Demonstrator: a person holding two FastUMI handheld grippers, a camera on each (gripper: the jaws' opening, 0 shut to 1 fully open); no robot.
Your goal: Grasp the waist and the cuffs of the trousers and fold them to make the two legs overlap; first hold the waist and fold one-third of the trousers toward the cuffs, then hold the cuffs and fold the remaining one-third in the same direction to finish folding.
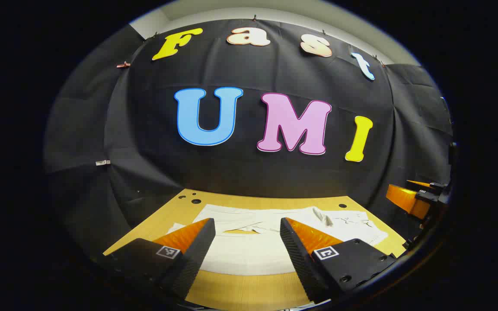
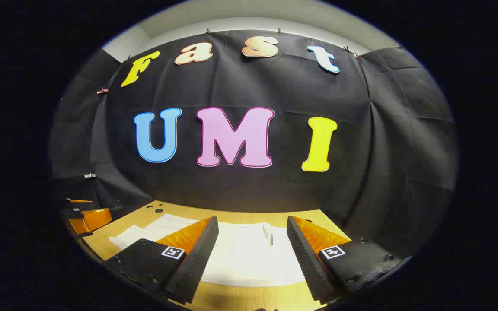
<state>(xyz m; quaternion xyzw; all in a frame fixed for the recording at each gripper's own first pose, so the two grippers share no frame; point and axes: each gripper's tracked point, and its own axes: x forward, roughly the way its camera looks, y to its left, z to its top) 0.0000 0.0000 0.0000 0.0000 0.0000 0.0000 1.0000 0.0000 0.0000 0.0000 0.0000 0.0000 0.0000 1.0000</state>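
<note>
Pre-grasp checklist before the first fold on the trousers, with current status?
1. Left gripper open, nothing between its fingers: ok.
2. Right gripper open, nothing between its fingers: ok.
3. Trousers lying spread on the table, untouched by either gripper: ok.
4. Cloth flat enough to grasp cleanly: not ok, there are wrinkles and a raised bunch on the far part in the left gripper view.
5. Which end is the waist and which the cuffs: cannot tell from these views.
6. Grippers apart from each other: ok, the right gripper shows off at the right edge of the left gripper view, away from the left one.
</note>
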